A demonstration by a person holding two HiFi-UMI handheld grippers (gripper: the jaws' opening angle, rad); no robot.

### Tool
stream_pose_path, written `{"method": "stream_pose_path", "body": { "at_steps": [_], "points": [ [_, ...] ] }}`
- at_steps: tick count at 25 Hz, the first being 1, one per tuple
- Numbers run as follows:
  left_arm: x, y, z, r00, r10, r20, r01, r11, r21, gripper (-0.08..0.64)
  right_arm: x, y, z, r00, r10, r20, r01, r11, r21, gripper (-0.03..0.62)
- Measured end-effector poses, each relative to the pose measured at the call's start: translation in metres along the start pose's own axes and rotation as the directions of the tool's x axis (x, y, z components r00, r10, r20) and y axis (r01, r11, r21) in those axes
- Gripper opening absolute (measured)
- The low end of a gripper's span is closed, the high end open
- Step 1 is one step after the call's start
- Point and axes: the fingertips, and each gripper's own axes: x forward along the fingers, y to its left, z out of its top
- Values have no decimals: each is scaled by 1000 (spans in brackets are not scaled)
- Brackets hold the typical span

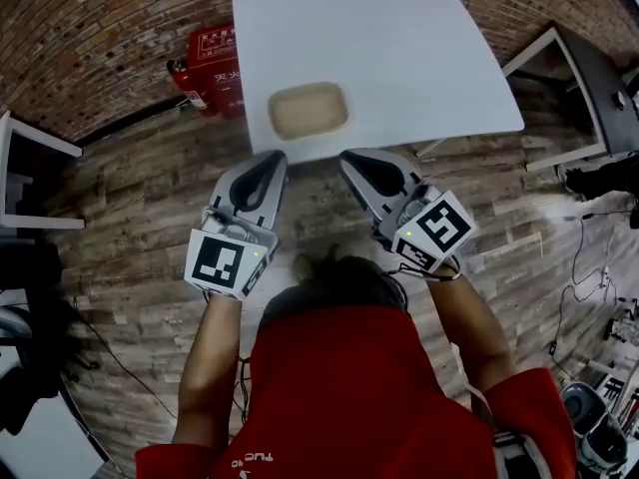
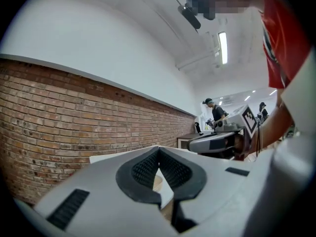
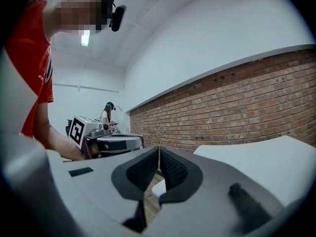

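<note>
On the white table [image 1: 399, 48], close to its near edge, sits a light brown dish [image 1: 309, 110]. It looks shallow, and nothing shows inside it. The dish is just ahead of the two claws, about halfway between them, and neither one touches it.

The left claw [image 1: 272, 160] is held over the wooden floor [image 1: 140, 198], just short of the table edge. In the left gripper view its jaws are pressed together with nothing between them. The right claw [image 1: 356, 160] is beside it, also just short of the edge. Its jaws are pressed together too, and they hold nothing.

I think this is the very start of the work, with nothing picked up yet. To take the dish, a claw would first need to spread its jaws and go forward over the table edge.

A red box [image 1: 213, 68] stands by the brick wall, past the table's left side.
</note>
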Motion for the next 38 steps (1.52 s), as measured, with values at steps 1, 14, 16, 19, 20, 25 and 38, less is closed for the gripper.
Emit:
{"method": "stream_pose_path", "body": {
  "at_steps": [1, 14, 16, 19, 20, 25, 38],
  "points": [
    [5, 5, -2, 1000, -1, -4, 1, 1000, -1, 12, 4, -6, -1, 1000, -2, -7, 2, 1000, -5, 32],
    [81, 39, -24, 999, 41, -27, -41, 999, -10, 14, 39, -91, -18, 996, 79, -37, -79, 997, -2, 32],
    [89, 44, -27, 998, 59, -32, -60, 998, -14, 14, 42, -101, -23, 994, 100, -43, -100, 995, 2, 32],
    [101, 52, -32, 995, 88, -40, -89, 996, -13, 15, 49, -111, -26, 991, 127, -43, -127, 992, 3, 32],
    [105, 54, -33, 995, 93, -43, -94, 996, -11, 15, 51, -113, -27, 990, 136, -42, -136, 991, 4, 32],
    [120, 61, -43, 993, 92, -68, -92, 996, 1, 19, 62, -131, -32, 986, 161, -48, -162, 987, -7, 34],
    [137, 75, -94, 932, -218, -289, 247, 967, 67, 407, 78, -124, -65, 878, 327, -350, -409, 893, -189, 213]
  ]
}}
